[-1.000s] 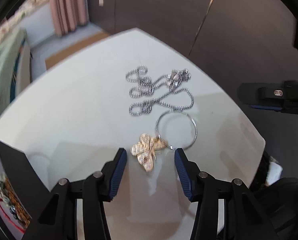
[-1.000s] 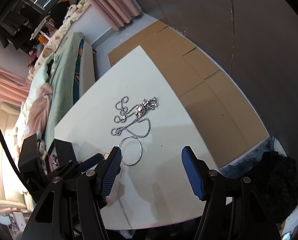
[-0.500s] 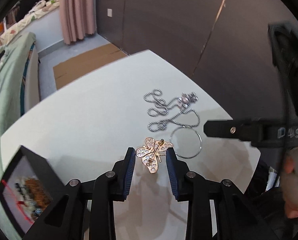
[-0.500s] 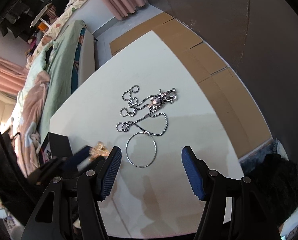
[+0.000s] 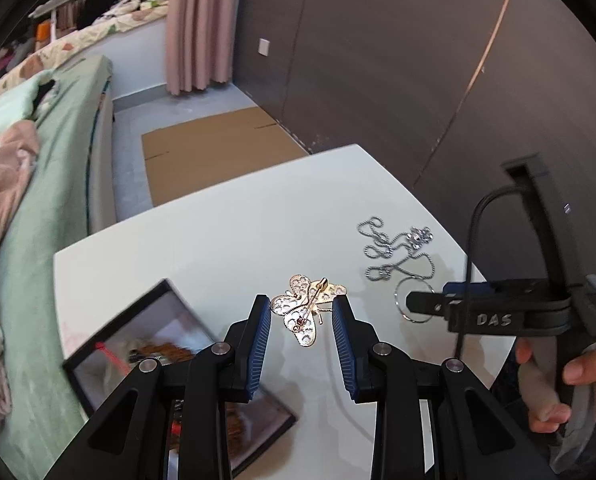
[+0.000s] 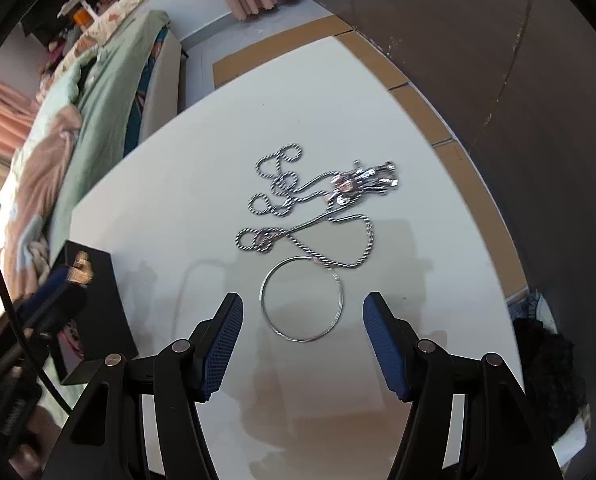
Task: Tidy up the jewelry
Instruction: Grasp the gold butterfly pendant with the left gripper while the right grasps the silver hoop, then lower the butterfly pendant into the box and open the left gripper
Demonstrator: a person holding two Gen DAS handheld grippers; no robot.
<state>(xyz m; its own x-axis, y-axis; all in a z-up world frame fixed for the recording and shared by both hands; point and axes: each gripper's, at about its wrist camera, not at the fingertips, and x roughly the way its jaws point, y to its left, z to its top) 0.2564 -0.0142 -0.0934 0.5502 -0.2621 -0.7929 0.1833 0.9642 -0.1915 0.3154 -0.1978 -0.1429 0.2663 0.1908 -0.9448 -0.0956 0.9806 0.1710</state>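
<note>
My left gripper is shut on a gold butterfly brooch and holds it above the white table, near the black jewelry box at the lower left. In the right wrist view the brooch shows over the box. My right gripper is open and empty, its fingers on either side of a silver bangle and above it. A silver chain necklace with a pendant lies just beyond the bangle. It also shows in the left wrist view.
The box holds several pieces of jewelry. A bed with green bedding runs along the table's left side. Flattened cardboard lies on the floor beyond the table. A dark wall stands at the right.
My left gripper closed on the brooch, lifted it off the table and carried it left toward the box. My right gripper moved closer over the bangle.
</note>
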